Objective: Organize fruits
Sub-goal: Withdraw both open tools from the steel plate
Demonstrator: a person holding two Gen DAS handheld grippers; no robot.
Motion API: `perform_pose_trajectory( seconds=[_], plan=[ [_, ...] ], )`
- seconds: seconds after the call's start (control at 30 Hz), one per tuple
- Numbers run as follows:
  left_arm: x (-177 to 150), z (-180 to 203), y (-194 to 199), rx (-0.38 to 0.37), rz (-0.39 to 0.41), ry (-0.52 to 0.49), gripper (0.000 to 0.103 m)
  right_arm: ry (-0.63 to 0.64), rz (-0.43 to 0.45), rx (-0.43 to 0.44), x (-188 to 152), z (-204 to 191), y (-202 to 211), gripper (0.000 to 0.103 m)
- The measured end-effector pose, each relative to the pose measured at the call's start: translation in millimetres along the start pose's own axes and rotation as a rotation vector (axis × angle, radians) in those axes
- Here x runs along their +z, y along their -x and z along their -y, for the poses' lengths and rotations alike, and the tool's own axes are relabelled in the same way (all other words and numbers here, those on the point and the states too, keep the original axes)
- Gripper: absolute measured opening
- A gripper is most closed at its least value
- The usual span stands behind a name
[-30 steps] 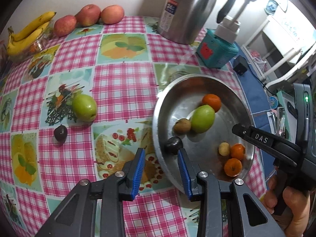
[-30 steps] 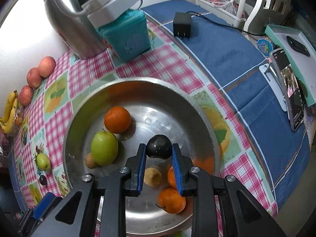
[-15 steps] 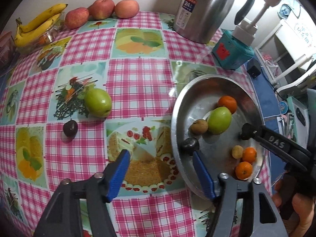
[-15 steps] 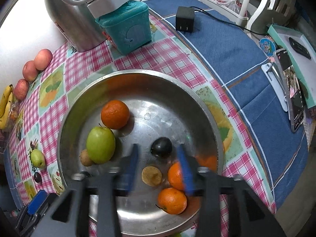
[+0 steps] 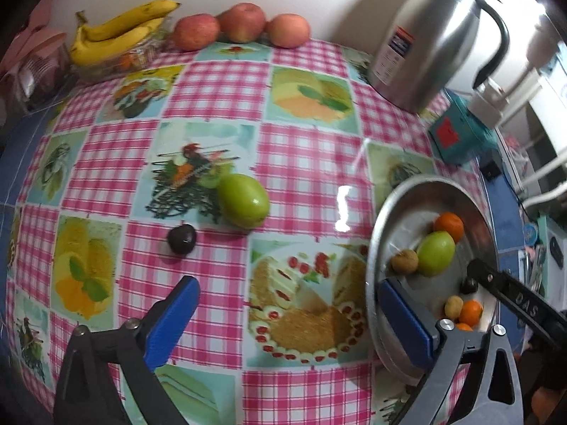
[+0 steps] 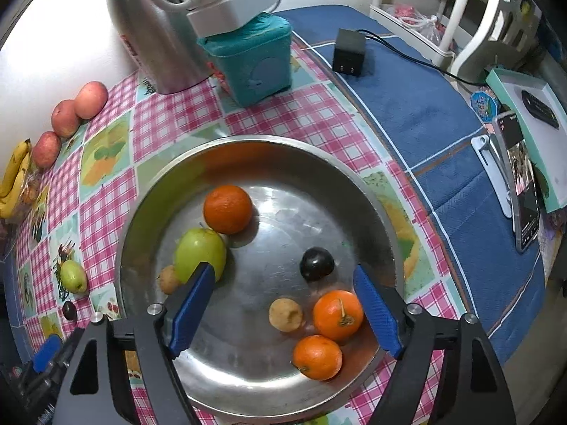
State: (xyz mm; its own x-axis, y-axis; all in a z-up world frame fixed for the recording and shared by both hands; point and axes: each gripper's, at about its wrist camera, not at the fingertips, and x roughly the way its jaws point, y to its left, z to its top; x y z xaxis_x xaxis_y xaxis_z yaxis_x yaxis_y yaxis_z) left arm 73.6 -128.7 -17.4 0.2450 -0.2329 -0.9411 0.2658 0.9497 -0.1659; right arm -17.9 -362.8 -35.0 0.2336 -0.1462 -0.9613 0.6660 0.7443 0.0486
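- Steel pan [image 6: 368,191] on the checked surface [image 5: 301,163] already carries most of the fruit: two green apples' worth is split, with one green apple [image 6: 200,256] inside and the other green apple [image 5: 243,195] out on the cloth, a dark plum [image 5: 181,239] just beside it
- Our left hand-held gripper [image 5: 287,322] is spread wide and holds nothing, hanging over the cloth with its right finger above the pan's rim; our right hand-held gripper [image 6: 283,311] is also spread wide and empty above the pan, where a second dark plum [image 6: 316,264] lies free between its fingers
- We judge the next pick to be the plum or apple on the cloth; both are round and smooth, so an off-centre pinch could squirt them away across the glossy oilcloth, perhaps toward the edge
- The plum is small and sits near the apple, so wide fingers coming down may knock the apple and send it rolling
- Swinging left, the finger over the rim could catch it and jolt the pan, shaking the oranges [image 6: 336,315] and small brown fruits [image 6: 285,314]
- Dropping fruit from height risks it bouncing out or bruising
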Motion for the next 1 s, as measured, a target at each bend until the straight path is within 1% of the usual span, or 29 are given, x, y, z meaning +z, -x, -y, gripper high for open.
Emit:
perform_pose_trajectory(
  seconds=[0.17, 0.27, 0.33, 0.37, 0.4, 0.57, 1.0],
  plan=[
    [3, -13, -1, 0.008, 0.007, 0.049, 0.103, 0.013, -0.01, 0.008, -3, -5, 0, 0.081],
    [3, -18, -1, 0.024, 0.027, 0.075, 0.103, 0.026, -0.013, 0.008, -3, -8, 0, 0.081],
    [4, -21, -1, 0.017, 0.03, 0.094, 0.103, 0.032, -0.015, 0.009, -4, -9, -1, 0.089],
    [4, -23, -1, 0.013, 0.031, 0.098, 0.103, 0.038, -0.012, 0.013, -5, -10, -1, 0.099],
    [4, -23, -1, 0.016, 0.034, 0.097, 0.103, 0.041, -0.007, 0.015, -5, -11, -1, 0.102],
    [5, -23, -1, 0.024, 0.038, 0.089, 0.103, 0.059, 0.012, 0.01, -4, -16, 2, 0.102],
    [6, -22, 2, 0.041, 0.043, 0.062, 0.103, 0.071, 0.011, 0.015, -4, -20, 4, 0.102]
  ],
)
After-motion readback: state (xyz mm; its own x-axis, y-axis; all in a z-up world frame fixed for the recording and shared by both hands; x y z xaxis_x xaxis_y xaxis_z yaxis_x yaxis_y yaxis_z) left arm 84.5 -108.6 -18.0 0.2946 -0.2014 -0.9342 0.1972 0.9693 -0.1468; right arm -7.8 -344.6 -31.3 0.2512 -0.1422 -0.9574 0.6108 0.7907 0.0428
